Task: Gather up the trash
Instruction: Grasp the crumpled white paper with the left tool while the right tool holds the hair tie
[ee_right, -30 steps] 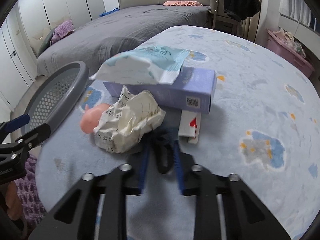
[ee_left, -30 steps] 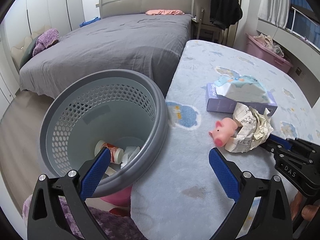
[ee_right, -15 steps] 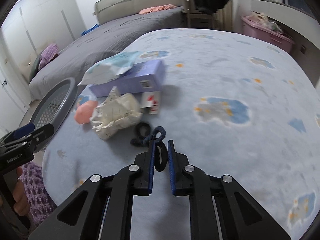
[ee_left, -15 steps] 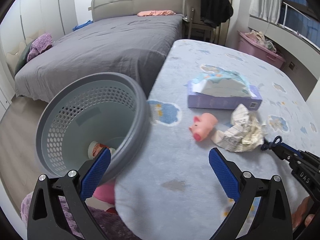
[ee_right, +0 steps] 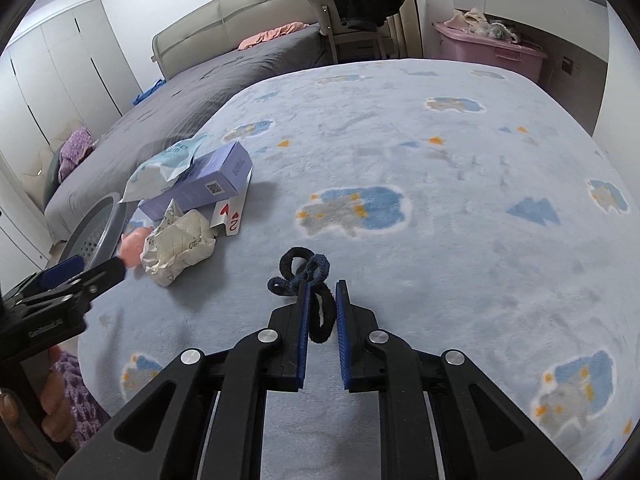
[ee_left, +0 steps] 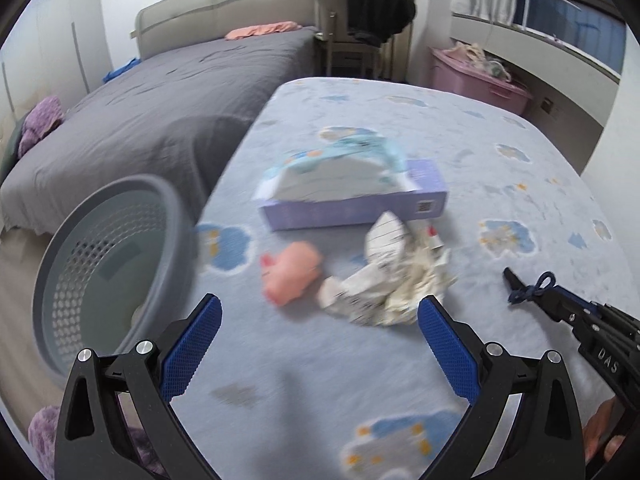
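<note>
A crumpled paper ball (ee_left: pixel 390 280) lies on the light blue cloud-print blanket, just beyond my open, empty left gripper (ee_left: pixel 320 320); it also shows in the right wrist view (ee_right: pixel 178 246). The grey perforated trash basket (ee_left: pixel 104 256) stands at the left edge (ee_right: pixel 94 228). My right gripper (ee_right: pixel 322 286) has its jaws slightly parted around tangled dark hair ties (ee_right: pixel 306 276), which also show at its tip in the left wrist view (ee_left: pixel 532 286).
A pink pig toy (ee_left: pixel 290 270), a purple tissue box (ee_left: pixel 352 200) with a wipes pack on it, and a playing card (ee_right: pixel 230 216) lie near the paper. A grey bed (ee_left: pixel 160 92), a chair (ee_left: pixel 356 40) and a pink bin (ee_left: pixel 476 80) stand behind.
My right gripper pulled back and to the right, away from the paper, carrying the hair ties; its jaws have parted a little. My left gripper swung right, from the basket toward the paper.
</note>
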Motion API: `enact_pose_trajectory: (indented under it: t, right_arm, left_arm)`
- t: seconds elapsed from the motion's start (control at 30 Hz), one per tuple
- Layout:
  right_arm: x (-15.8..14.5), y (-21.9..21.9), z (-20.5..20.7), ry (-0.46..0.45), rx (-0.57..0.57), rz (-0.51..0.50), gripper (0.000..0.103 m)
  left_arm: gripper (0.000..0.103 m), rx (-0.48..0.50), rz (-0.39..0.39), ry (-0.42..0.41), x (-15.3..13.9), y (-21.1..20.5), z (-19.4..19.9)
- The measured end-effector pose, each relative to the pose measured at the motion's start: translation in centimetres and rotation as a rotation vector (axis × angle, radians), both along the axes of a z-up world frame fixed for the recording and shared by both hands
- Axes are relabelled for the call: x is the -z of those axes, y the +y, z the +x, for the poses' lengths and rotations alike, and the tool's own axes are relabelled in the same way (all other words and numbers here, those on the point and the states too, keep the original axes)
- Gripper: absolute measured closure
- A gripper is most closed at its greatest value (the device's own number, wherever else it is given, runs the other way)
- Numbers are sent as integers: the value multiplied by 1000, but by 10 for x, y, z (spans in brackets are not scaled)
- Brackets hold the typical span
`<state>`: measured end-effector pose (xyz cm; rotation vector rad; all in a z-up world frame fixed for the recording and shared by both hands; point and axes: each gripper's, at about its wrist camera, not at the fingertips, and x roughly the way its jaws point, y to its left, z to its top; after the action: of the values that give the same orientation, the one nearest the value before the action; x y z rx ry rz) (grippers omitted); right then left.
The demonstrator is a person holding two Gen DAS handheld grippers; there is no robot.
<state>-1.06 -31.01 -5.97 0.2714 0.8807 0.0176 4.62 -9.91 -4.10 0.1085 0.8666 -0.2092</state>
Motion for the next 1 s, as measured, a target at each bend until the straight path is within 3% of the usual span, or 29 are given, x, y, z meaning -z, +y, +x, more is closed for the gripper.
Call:
enact_pose_trajectory:
  t: [0.4, 0.47, 0.53, 0.63, 1.0]
  right_arm:
    - [5, -14, -2, 6, 6, 62, 91]
    - [5, -15, -1, 6, 2, 67, 91]
    - [6, -15, -1, 5, -2, 69, 91]
    - [7, -14, 0, 7, -9, 73, 91]
    - [-6, -5, -7, -42, -42, 79, 91]
  left_arm:
    - [7, 70, 48, 40, 26, -45, 22]
    - [9, 68, 38, 51, 30, -46, 26]
    - [29, 73, 20, 74, 34, -46, 28]
    - [37, 69, 15, 76, 35, -45, 27]
    - [39, 50, -5, 17, 9, -25, -2]
